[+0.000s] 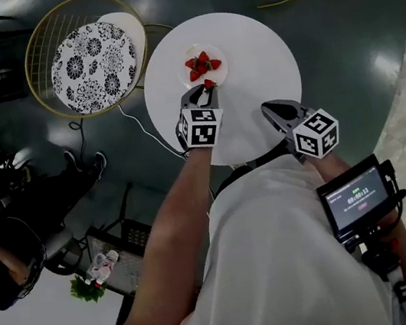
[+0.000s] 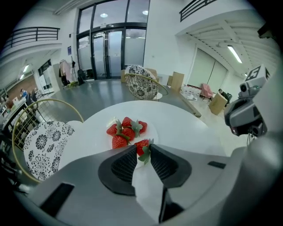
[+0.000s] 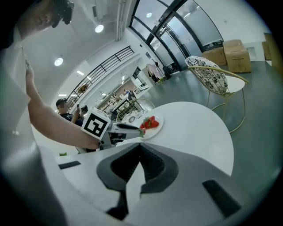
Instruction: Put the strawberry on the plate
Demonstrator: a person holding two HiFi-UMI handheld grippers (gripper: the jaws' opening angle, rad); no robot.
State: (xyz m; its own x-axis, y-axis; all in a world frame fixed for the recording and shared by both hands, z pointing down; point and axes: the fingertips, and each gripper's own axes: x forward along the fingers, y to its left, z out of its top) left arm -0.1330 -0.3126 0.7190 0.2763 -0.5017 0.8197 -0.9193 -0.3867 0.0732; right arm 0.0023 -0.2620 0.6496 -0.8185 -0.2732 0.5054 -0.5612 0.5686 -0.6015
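**A:** So, where is the strawberry (image 2: 141, 146) now?

**B:** It is pinched between the tips of the left gripper (image 1: 209, 89), near its green leaves. It hangs just over the near rim of the plate (image 1: 222, 74). The other strawberries (image 1: 201, 64) lie in the middle.

**A:** And the right gripper (image 3: 139, 148)?

**B:** Its jaws are together and hold nothing. It waits over the table (image 1: 264, 69), apart from the plate.

**A:** What can go wrong?

**B:** I think a release here may drop the berry on the rim, and it may roll onto the table. The hold is only at the tips, so it may also slip.
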